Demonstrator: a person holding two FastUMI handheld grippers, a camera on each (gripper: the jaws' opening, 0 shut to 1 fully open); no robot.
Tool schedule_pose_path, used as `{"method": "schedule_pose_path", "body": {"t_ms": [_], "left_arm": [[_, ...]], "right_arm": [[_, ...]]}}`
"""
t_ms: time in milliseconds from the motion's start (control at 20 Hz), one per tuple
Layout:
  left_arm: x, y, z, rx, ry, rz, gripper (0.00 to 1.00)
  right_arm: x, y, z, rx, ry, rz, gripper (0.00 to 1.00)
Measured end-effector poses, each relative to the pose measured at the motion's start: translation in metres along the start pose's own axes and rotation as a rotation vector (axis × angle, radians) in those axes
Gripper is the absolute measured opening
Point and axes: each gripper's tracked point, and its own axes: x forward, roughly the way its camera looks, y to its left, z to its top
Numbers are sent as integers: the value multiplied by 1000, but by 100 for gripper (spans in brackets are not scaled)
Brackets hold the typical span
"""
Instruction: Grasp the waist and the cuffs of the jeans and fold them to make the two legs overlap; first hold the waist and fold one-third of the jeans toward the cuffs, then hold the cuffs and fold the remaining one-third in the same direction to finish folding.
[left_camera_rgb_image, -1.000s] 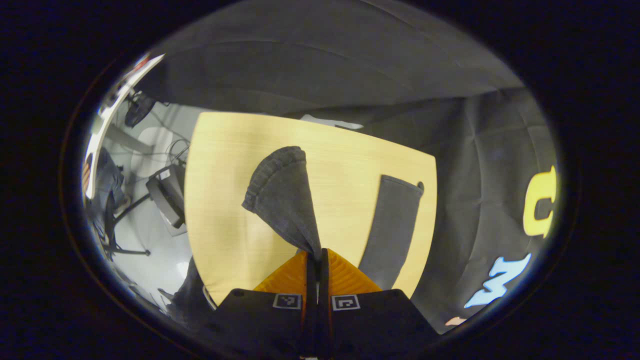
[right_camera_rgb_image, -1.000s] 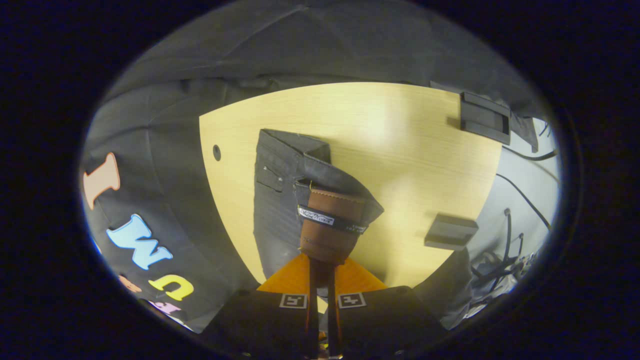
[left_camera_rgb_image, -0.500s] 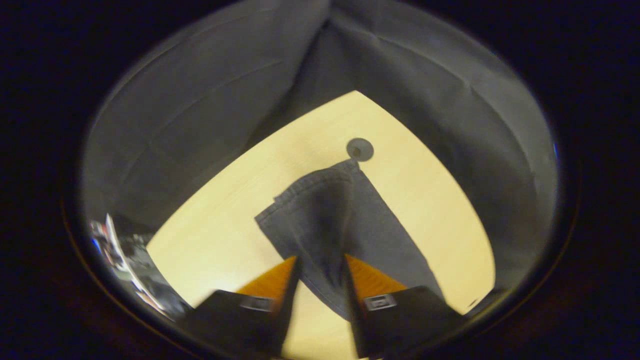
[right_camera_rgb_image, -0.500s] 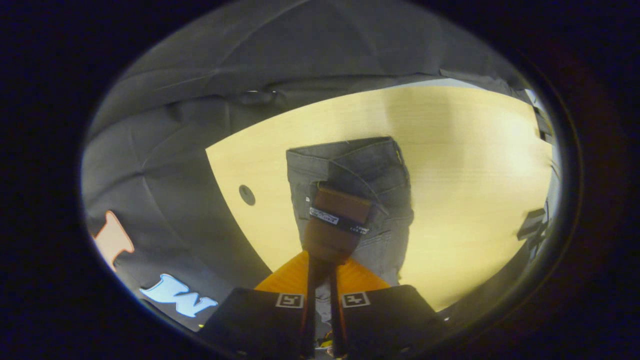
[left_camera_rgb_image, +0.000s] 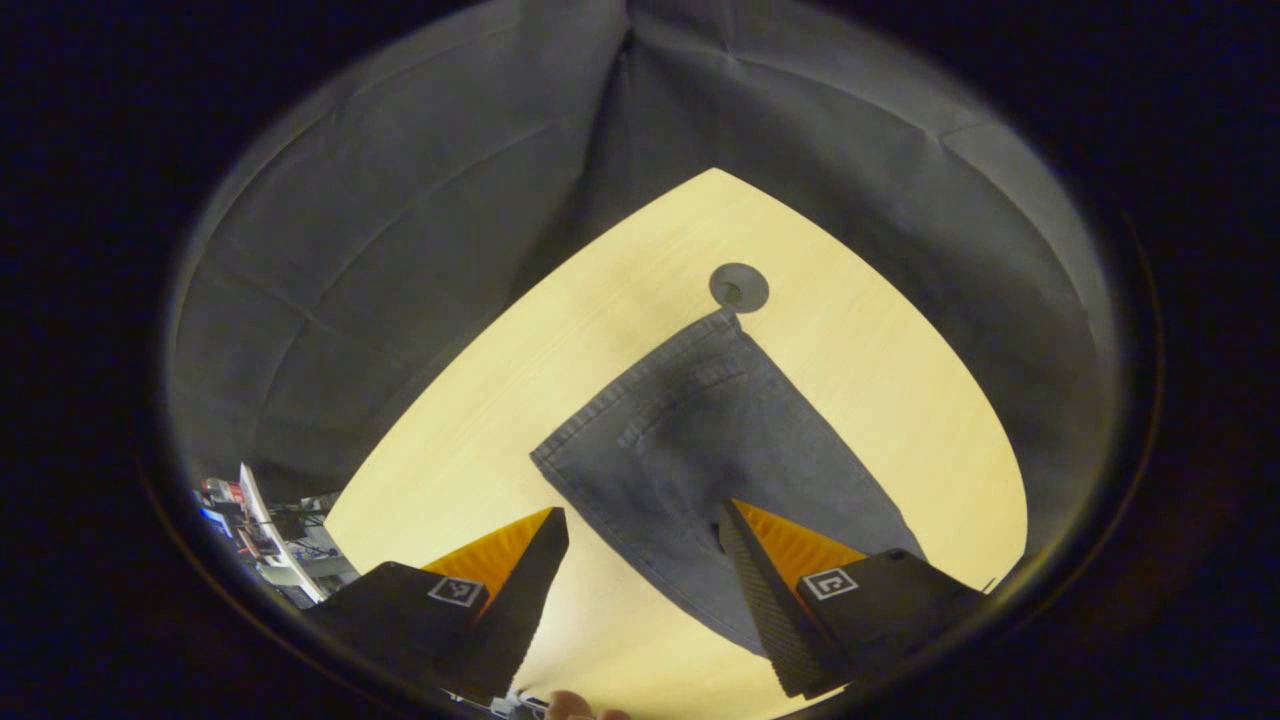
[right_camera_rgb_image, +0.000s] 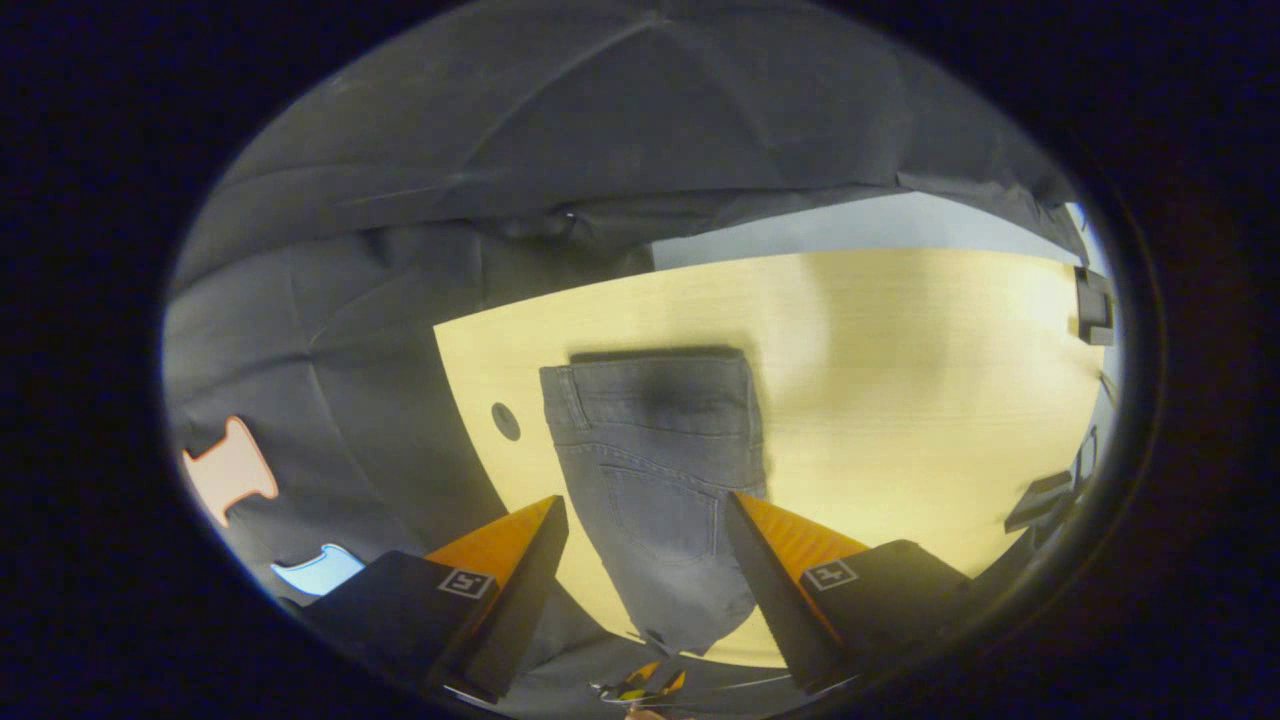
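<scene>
The dark grey jeans lie flat on the light wooden table (left_camera_rgb_image: 560, 340), one leg on top of the other. In the left gripper view the cuff end of the jeans (left_camera_rgb_image: 690, 450) spreads out in front of my left gripper (left_camera_rgb_image: 638, 518), which is open and hovers above the cloth without holding it. In the right gripper view the waist end of the jeans (right_camera_rgb_image: 650, 440), with its back pocket and belt loops, rests flat ahead of my right gripper (right_camera_rgb_image: 645, 505). That gripper is open too, its fingers wide apart above the fabric.
A round cable hole (left_camera_rgb_image: 738, 287) sits in the table just past the cuffs, and it shows left of the waist as a cable hole (right_camera_rgb_image: 505, 421). Small black objects (right_camera_rgb_image: 1090, 305) lie at the table's right side. Black cloth walls close off the far edges.
Both grippers have opened and let go of the jeans. The lifted leg and waist have dropped flat onto the other leg. Both grippers have drawn back slightly.
</scene>
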Motion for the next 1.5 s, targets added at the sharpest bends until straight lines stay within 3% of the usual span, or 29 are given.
{"method": "schedule_pose_path", "body": {"t_ms": [200, 350, 450, 600, 900, 1100, 1250, 1350, 1400, 1450, 1500], "left_arm": [[-18, 23, -30, -34, 31, -85, 100], [-48, 17, -37, 97, -67, -255, 100], [-60, 10, -43, 203, -148, -327, 99], [-80, -5, -58, 280, -252, -426, 99], [-133, -15, -94, 378, -406, -480, 99], [-154, -18, -124, 420, -419, -495, 99], [-160, -18, -138, 388, -407, -507, 99], [-159, -15, -153, 366, -394, -513, 99], [-156, -13, -162, 359, -382, -515, 99], [-152, -12, -170, 354, -369, -510, 99], [-149, -9, -175, 348, -362, -507, 99]], "right_arm": [[-2, -35, -14, 34, 46, 8, 95], [3, -50, -28, 18, 78, 5, 95], [9, -53, -32, 3, 82, -6, 95], [13, -45, -36, -10, 63, 6, 95], [24, -30, 5, -21, -131, 27, 94], [47, -34, 28, -48, -210, -7, 92], [74, -40, 22, -96, -171, -38, 81], [79, -43, 27, -151, -160, -31, 53], [78, -41, 26, -177, -154, -21, 48], [73, -40, 28, -214, -154, -22, 35], [64, -41, 31, -261, -175, -35, 30]]}}
